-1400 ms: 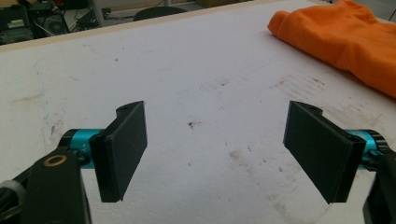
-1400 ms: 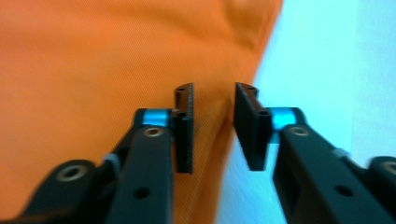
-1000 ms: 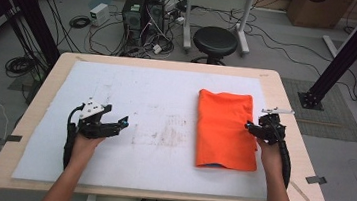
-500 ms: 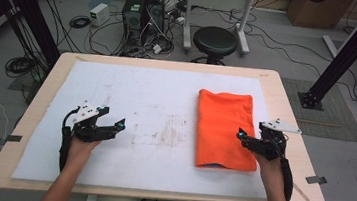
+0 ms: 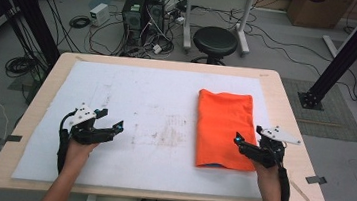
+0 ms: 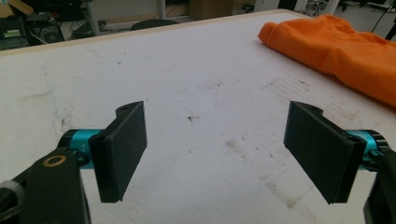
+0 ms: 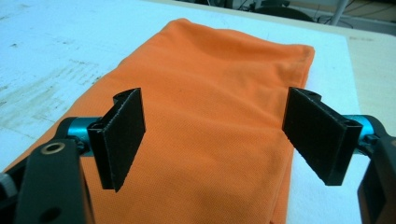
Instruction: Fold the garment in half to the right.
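**Both grippers wide open, folded orange cloth sitting on the right side**

So the folded orange cloth (image 5: 223, 129) was lying flat on the white sheet (image 5: 145, 107) that covered the wooden table (image 5: 287, 97), over on the right half, long side running away from the person. The right gripper (image 5: 238, 139) was parked at the cloth's near right edge, jaws over the fabric. They had just been opening and stood wide apart, gripping nothing. In the right gripper view the cloth (image 7: 210, 107) was spread out under and between the two black pads, neither one pressing on it.

The left gripper (image 5: 113, 126) was well apart from the cloth, over the bare, smudged part of the sheet, also released with nothing in it. In the left gripper view the cloth (image 6: 345, 51) showed off in the upper right corner.
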Available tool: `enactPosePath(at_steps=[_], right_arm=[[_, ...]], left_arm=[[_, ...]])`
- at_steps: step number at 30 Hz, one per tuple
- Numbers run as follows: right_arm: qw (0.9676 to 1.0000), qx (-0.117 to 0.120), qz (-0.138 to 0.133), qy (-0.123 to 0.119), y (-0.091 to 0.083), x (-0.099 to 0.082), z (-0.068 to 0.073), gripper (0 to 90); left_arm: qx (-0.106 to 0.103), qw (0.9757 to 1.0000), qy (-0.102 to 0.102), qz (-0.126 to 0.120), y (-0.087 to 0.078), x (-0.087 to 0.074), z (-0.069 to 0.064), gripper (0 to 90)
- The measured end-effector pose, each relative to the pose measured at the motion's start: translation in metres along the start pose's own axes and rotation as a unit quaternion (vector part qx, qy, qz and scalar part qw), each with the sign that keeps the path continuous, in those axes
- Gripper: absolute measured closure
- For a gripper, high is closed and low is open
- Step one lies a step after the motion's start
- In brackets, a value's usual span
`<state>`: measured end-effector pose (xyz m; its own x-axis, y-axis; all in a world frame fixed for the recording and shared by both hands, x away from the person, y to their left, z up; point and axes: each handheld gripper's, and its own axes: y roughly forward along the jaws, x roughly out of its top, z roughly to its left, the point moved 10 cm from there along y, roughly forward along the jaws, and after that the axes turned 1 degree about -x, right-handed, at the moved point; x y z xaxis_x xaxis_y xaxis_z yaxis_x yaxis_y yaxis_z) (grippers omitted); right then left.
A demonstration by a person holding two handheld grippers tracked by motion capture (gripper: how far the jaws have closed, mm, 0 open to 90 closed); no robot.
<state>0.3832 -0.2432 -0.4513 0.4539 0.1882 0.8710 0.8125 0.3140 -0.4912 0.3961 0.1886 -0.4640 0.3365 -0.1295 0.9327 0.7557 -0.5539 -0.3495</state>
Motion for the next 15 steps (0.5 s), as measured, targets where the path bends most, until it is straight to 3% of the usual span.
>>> enactPosePath(at_steps=[4, 15], right_arm=[[0.9999, 0.003, -0.012, -0.002, -0.0018, -0.0016, 0.003, 21.5], [0.9998, 0.007, -0.015, -0.008, -0.0071, -0.0021, 0.0037, 21.4]], left_arm=[[-0.001, 1.0, -0.001, 0.001, -0.0006, -0.0024, 0.0002, 21.4], [-0.001, 1.0, -0.003, -0.001, -0.0023, -0.003, -0.0009, 21.4]])
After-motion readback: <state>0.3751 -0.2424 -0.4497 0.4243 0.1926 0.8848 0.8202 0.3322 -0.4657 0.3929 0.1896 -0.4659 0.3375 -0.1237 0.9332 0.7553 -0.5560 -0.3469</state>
